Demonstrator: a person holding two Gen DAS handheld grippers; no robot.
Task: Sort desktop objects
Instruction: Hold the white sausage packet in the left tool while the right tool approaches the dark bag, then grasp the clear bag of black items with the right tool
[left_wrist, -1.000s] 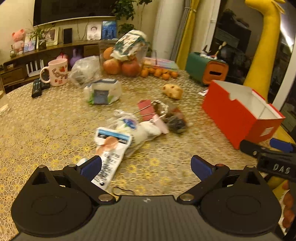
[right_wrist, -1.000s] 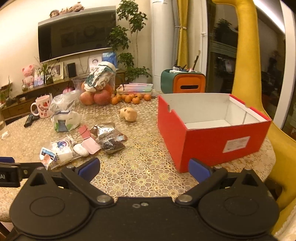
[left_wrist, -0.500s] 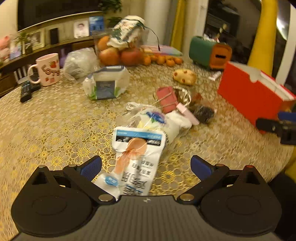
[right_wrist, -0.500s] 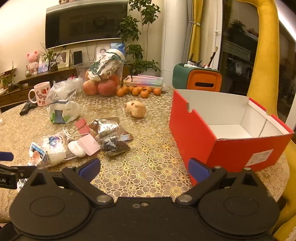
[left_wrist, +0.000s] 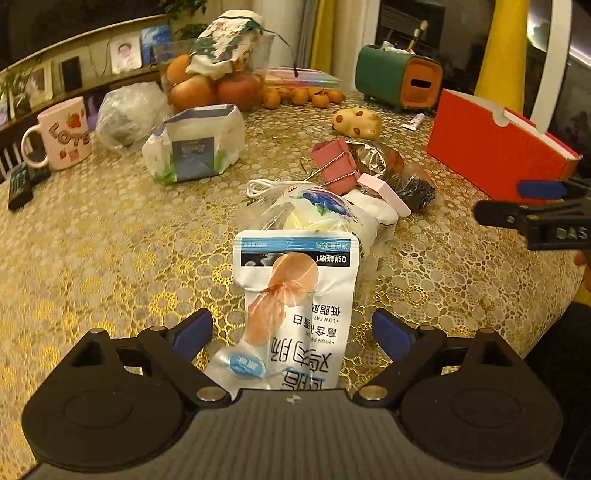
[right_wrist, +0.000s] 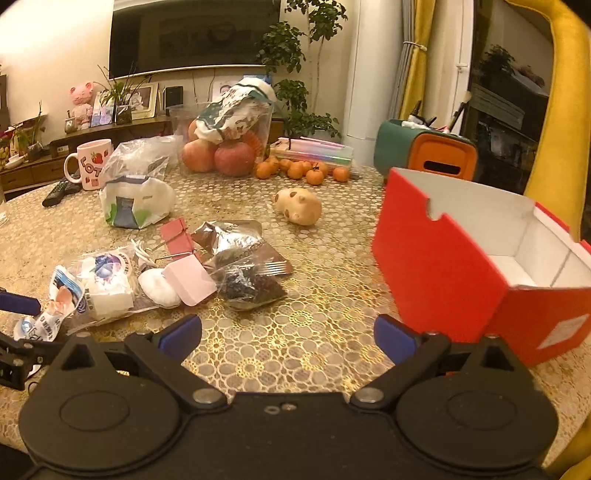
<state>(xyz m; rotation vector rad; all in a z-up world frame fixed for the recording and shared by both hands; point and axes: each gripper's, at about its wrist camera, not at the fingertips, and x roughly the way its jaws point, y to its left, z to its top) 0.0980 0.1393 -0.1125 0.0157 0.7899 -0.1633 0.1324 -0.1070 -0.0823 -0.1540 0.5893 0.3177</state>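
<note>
Between the blue pads of my left gripper (left_wrist: 291, 334), at the lower centre of the left wrist view, lies a white snack pouch (left_wrist: 299, 306) with an orange picture and printed text. My left jaws are closing, yet both pads stand clear of the pouch edges, so nothing is pinched. The pouch lies flat on the gold lace tablecloth (left_wrist: 110, 236), its far end resting against a clear bag with a blueberry label (left_wrist: 321, 206). Beyond that bag, toward the centre of the frame, sit a pink binder clip (left_wrist: 334, 164), a pink flat block (left_wrist: 384, 192) and a dark crinkled packet (left_wrist: 413, 188), all crowded together.

At the lower centre of the right wrist view, my right gripper (right_wrist: 288, 334) has its fingers spread wide over bare tablecloth, with nothing between them. The red box (right_wrist: 439, 273) stands open at the right of that frame, its white interior showing. The same pile of small items lies at the left centre, well apart from the box. A cream spotted figurine (right_wrist: 299, 205) sits between the pile and the box, farther back. A pink mug (right_wrist: 92, 164) stands at the upper left.
</note>
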